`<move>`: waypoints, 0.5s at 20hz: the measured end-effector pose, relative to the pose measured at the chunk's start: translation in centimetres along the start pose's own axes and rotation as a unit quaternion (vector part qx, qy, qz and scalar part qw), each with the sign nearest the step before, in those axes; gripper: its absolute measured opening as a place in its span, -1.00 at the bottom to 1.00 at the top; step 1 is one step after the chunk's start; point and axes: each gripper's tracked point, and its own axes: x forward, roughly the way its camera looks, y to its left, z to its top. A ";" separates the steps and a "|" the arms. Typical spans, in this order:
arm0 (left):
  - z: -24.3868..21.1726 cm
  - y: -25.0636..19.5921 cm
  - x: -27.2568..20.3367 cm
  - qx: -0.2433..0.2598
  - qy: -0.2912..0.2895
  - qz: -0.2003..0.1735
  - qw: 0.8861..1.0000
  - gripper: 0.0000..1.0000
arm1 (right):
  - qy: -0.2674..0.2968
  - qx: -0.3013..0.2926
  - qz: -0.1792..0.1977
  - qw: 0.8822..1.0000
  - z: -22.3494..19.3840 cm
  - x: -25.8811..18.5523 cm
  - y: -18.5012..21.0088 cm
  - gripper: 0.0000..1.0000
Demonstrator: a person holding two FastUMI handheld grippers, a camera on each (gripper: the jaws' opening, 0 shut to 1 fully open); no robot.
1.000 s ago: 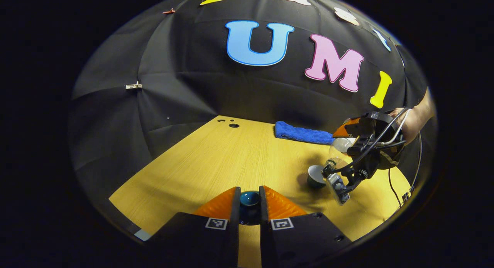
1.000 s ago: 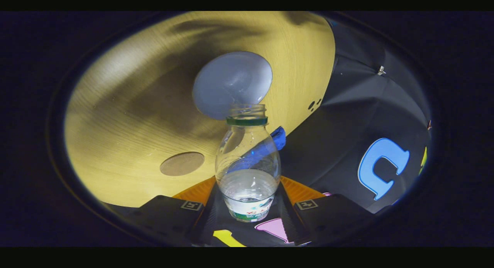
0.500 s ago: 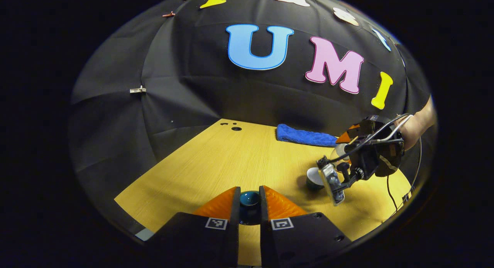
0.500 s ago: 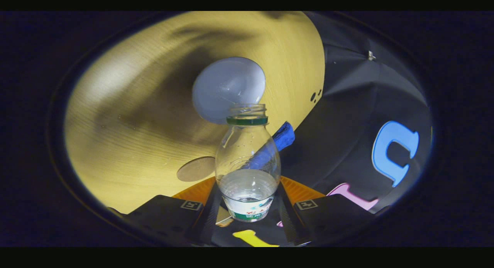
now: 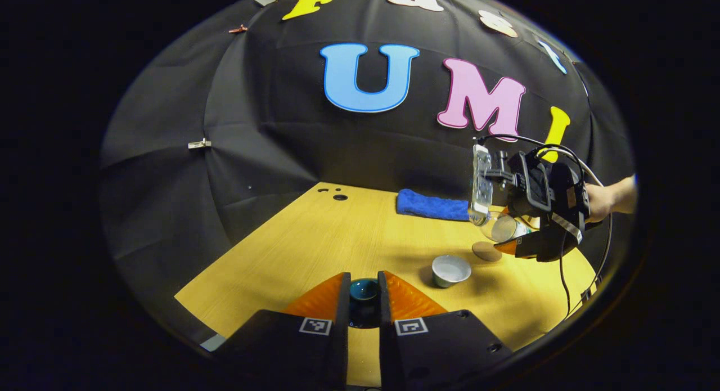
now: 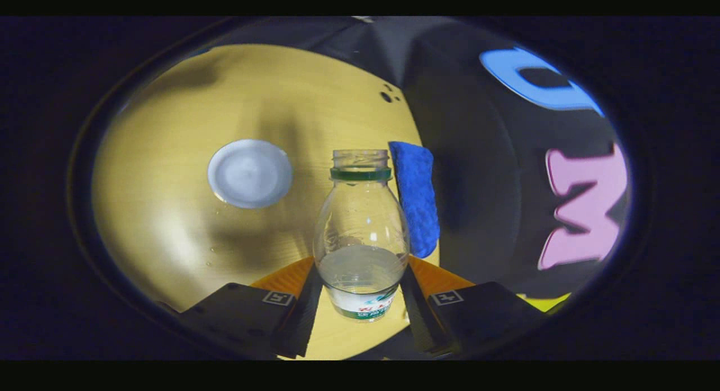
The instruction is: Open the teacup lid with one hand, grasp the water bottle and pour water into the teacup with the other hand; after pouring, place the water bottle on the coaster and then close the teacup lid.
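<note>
Two holes mark the wooden counter (image 5: 315, 233) near the black cloth wall, where a blue towel (image 5: 432, 205) lies. Your left gripper (image 5: 364, 292) pinches the teacup lid (image 5: 364, 290); your right gripper (image 6: 360, 301) clamps the water bottle (image 6: 360, 233) above the coaster (image 5: 486, 251), beside the open teacup (image 5: 451, 270).

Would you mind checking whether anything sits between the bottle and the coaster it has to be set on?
Nothing visible does. The bottle, held in the right hand-held gripper, hangs just above the bare coaster; the teacup stands beside it, apart.
</note>
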 end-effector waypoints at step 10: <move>0.9 -5.3 1.9 -0.018 -0.003 -0.008 1.000 -0.46 | -0.117 0.416 -0.037 0.901 -2.3 1.6 -3.8 0.46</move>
